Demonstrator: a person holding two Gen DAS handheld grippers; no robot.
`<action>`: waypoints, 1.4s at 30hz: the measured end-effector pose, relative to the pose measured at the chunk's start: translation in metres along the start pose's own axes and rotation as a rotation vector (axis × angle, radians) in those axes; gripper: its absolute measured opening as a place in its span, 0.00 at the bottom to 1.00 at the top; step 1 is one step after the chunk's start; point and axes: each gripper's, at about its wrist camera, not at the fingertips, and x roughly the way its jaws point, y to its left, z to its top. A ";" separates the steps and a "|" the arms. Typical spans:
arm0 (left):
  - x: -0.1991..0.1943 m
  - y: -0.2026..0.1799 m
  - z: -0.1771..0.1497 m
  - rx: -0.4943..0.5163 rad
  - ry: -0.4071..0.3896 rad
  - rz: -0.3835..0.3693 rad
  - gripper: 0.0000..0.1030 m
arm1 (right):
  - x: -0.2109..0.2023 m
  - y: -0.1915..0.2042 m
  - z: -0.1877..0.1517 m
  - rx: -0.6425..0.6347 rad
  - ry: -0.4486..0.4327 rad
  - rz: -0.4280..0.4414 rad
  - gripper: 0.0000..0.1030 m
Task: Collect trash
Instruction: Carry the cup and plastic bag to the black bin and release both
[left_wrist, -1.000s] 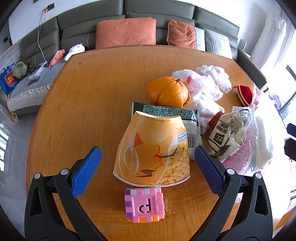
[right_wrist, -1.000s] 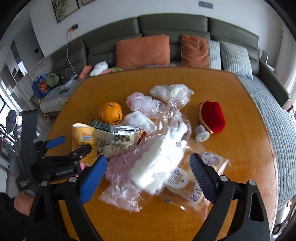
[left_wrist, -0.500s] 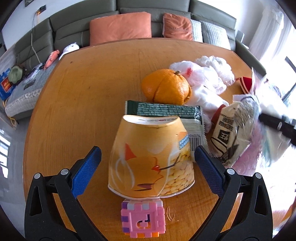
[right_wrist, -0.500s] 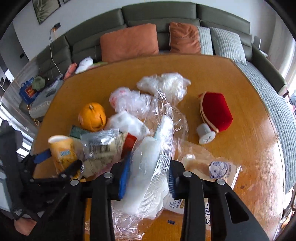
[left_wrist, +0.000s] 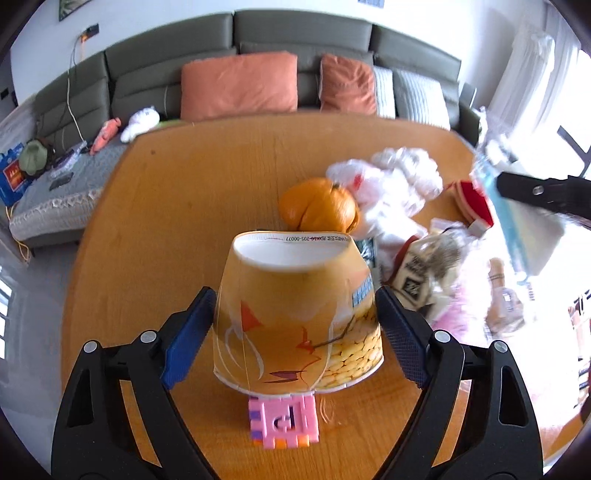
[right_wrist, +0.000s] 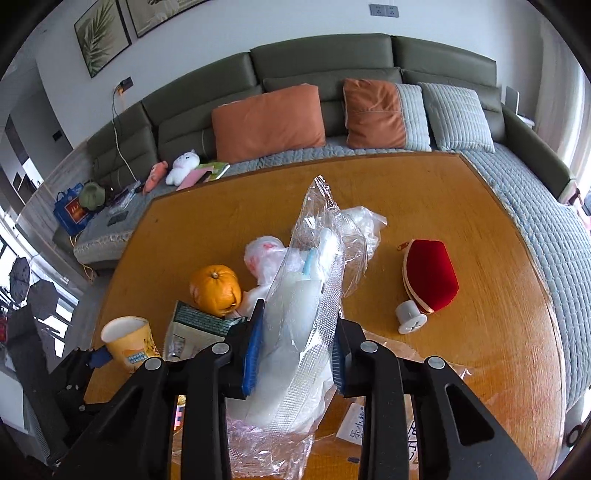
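Note:
A crushed yellow paper cup (left_wrist: 297, 317) stands on the wooden table (left_wrist: 177, 206), between the blue pads of my left gripper (left_wrist: 295, 332); the pads are right at its sides, and contact is unclear. The cup also shows in the right wrist view (right_wrist: 129, 339). My right gripper (right_wrist: 295, 354) is shut on a clear plastic bag (right_wrist: 306, 295) stuffed with white wrapping and holds it lifted above the table. Loose wrappers (left_wrist: 424, 273) and white plastic bags (left_wrist: 391, 184) lie to the right of the cup.
An orange (left_wrist: 319, 208) sits behind the cup, a pink toy block (left_wrist: 282, 421) in front of it. A red pouch (right_wrist: 430, 275) and a small white spool (right_wrist: 410, 315) lie at the right. A green wrapper (right_wrist: 201, 319) lies by the orange. A sofa (right_wrist: 332, 92) stands behind the table.
My right gripper closed on the clear bag and lifted it off the table. My left gripper moved forward and narrowed around the paper cup.

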 end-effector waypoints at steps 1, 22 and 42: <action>-0.007 0.000 0.000 0.001 -0.014 0.002 0.82 | -0.002 0.004 0.000 -0.004 -0.007 0.003 0.31; -0.134 0.172 -0.090 -0.270 -0.107 0.202 0.82 | -0.010 0.250 -0.038 -0.301 0.025 0.305 0.31; -0.166 0.399 -0.238 -0.738 0.056 0.491 0.82 | 0.052 0.506 -0.136 -0.608 0.279 0.540 0.32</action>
